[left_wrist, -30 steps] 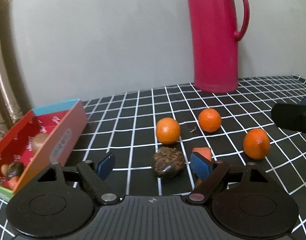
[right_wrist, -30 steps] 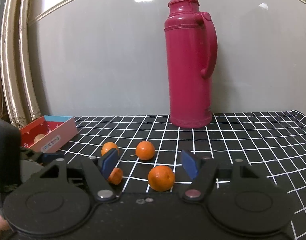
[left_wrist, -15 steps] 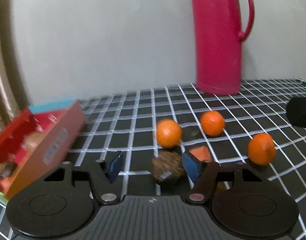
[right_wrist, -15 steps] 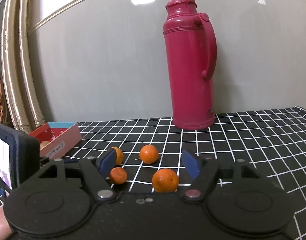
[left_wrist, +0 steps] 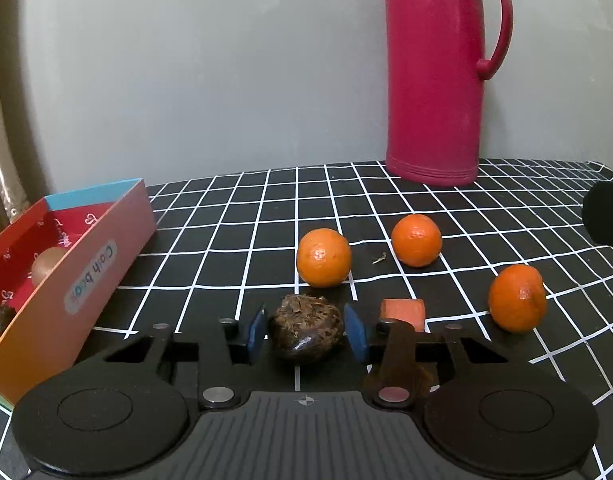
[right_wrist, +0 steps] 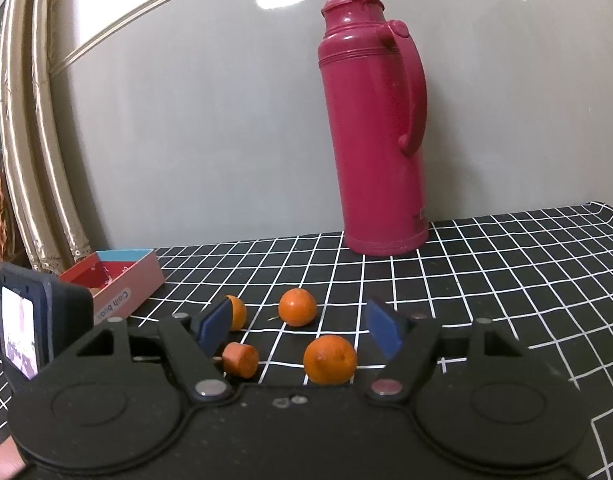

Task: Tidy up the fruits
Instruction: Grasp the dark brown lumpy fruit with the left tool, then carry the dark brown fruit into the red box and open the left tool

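Observation:
In the left wrist view a dark brown rough fruit point(left_wrist: 306, 333) lies on the checked cloth between the blue pads of my left gripper point(left_wrist: 305, 333); the pads stand close on both sides of it. Three tangerines point(left_wrist: 323, 257) point(left_wrist: 416, 240) point(left_wrist: 517, 298) and an orange carrot piece point(left_wrist: 402, 311) lie behind and to the right. A red and pink box point(left_wrist: 86, 272) at the left holds a few fruits. My right gripper point(right_wrist: 300, 328) is open and empty above a tangerine point(right_wrist: 329, 360) and the carrot piece point(right_wrist: 240, 359).
A tall pink thermos point(left_wrist: 434, 72) stands at the back by the grey wall; it also shows in the right wrist view point(right_wrist: 380, 128). The left gripper's body point(right_wrist: 38, 328) sits at the left of the right wrist view. The cloth's edge lies at the far right.
My left gripper has moved forward around the dark fruit and its jaws have narrowed onto it. My right gripper has risen slightly and stayed open.

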Demonstrator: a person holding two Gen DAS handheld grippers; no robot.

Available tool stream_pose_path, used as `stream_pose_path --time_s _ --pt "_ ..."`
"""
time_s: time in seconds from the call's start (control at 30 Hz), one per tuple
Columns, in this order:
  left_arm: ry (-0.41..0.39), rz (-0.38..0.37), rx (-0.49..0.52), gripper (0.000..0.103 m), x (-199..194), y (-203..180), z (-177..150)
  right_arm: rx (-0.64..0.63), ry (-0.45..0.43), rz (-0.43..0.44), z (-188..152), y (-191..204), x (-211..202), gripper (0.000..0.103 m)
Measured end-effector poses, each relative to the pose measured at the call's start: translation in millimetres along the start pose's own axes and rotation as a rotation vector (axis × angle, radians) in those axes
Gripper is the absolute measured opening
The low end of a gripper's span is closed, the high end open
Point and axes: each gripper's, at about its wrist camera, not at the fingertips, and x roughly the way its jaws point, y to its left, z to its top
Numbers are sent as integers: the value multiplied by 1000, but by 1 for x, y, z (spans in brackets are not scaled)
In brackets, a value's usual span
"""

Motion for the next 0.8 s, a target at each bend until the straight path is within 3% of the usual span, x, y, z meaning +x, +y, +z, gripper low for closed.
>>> stream_pose_path --time_s 0.2,0.4,0.8 --pt "27 -9 -38 43 3 4 3 -3 4 6 -1 1 0 73" --pt "20 31 -48 43 -2 10 -4 6 4 10 1 -1 1 73" --pt "-88 131 -51 43 -29 41 3 -5 5 33 1 7 7 73"
